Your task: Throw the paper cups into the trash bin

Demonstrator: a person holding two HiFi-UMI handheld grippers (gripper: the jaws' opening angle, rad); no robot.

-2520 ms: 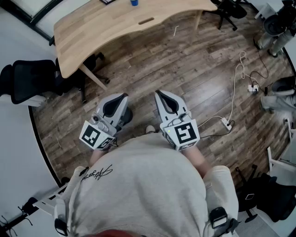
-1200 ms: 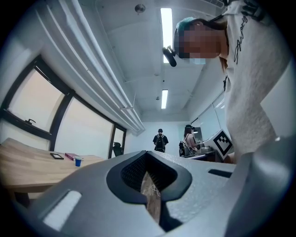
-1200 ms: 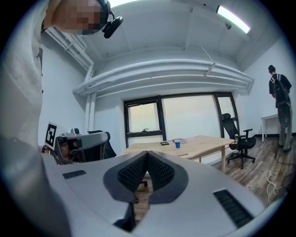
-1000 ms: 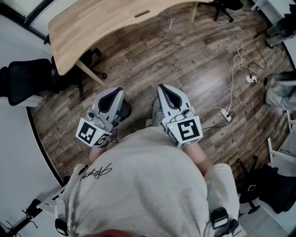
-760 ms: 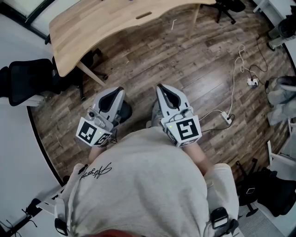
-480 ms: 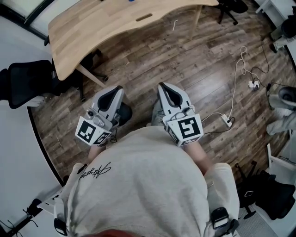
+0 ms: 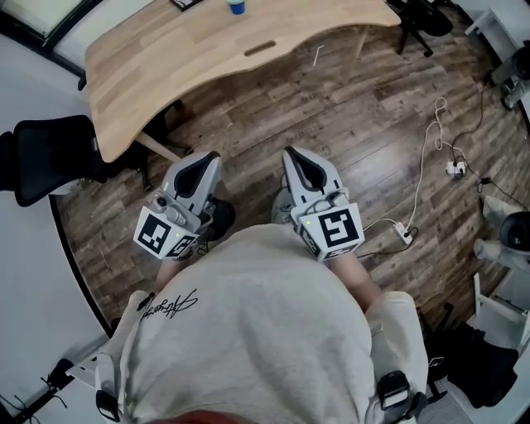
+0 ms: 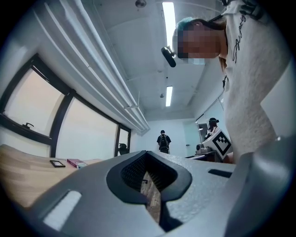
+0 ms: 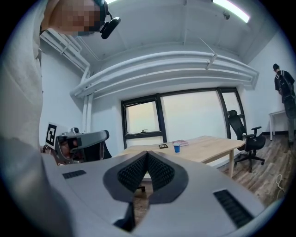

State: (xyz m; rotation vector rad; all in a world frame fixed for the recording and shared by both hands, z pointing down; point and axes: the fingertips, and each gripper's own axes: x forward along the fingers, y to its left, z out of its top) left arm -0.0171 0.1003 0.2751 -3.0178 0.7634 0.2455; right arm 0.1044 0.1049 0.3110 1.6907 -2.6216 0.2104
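Head view: I stand on the wood floor [image 7: 348,108] with my left hand-held gripper [image 7: 204,160] and right hand-held gripper [image 7: 291,154] side by side before my chest, both pointing toward the tabletop [image 7: 166,58]. Each of the 2 has its jaws closed tip to tip with nothing between them; behind the pads only floor shows. 1 blue paper cup [image 7: 237,6] stands upright on the far part of the tabletop, well apart from both, near a pink book [image 9: 183,142]. A black office chair [image 7: 50,153] stands near the tabletop's end.
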